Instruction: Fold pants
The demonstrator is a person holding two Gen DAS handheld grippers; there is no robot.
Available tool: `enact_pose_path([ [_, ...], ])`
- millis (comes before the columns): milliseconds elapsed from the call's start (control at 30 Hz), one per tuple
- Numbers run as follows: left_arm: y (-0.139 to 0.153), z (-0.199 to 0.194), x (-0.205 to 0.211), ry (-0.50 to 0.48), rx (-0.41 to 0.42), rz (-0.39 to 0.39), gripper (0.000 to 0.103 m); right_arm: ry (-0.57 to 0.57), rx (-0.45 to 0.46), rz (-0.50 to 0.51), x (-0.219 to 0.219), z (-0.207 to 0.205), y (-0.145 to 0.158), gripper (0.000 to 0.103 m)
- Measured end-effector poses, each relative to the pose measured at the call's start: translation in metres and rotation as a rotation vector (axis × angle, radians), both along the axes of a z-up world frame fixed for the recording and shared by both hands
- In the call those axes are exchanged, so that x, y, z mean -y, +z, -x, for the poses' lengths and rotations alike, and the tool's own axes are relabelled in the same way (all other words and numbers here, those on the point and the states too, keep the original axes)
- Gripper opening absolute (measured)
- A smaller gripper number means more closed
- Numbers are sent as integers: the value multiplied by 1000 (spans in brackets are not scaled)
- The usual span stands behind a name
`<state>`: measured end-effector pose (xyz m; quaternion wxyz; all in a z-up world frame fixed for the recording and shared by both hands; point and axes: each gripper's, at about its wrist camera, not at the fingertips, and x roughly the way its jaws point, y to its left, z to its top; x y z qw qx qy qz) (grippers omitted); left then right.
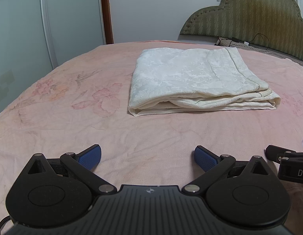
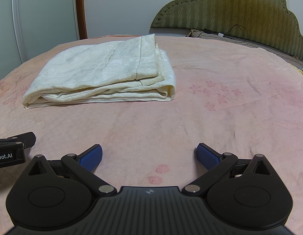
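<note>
The cream pants [image 1: 194, 80] lie folded into a flat rectangular stack on the pink bedsheet [image 1: 73, 107], ahead of both grippers. In the right wrist view the folded pants [image 2: 104, 72] sit ahead and to the left. My left gripper [image 1: 147, 157] is open, its blue pads [image 1: 90, 156] wide apart over bare sheet, well short of the stack. My right gripper [image 2: 149, 156] is open too, nothing between its fingers. Each gripper shows at the edge of the other's view: the right gripper's body [image 1: 288, 164] and the left gripper's body [image 2: 12, 148].
A green padded headboard [image 1: 249, 13] stands at the far right of the bed, with a black cable and charger [image 1: 247, 41] lying below it. A sliding wardrobe door [image 1: 24, 29] and a brown door frame [image 1: 106, 11] stand beyond the bed's far left edge.
</note>
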<state>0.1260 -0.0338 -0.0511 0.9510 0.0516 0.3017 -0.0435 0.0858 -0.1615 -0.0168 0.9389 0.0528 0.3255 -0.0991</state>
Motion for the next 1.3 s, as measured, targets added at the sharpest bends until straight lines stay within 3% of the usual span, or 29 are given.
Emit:
enact_pose_path([
  [400,7,10,1,-16,64,-17,103,0,0,0,0,0,0,103],
  [600,13,13,-3,-20,108,20,103,0,0,0,0,0,0,103],
  [1300,5,5,-7,-5,61,26,103,0,0,0,0,0,0,103],
])
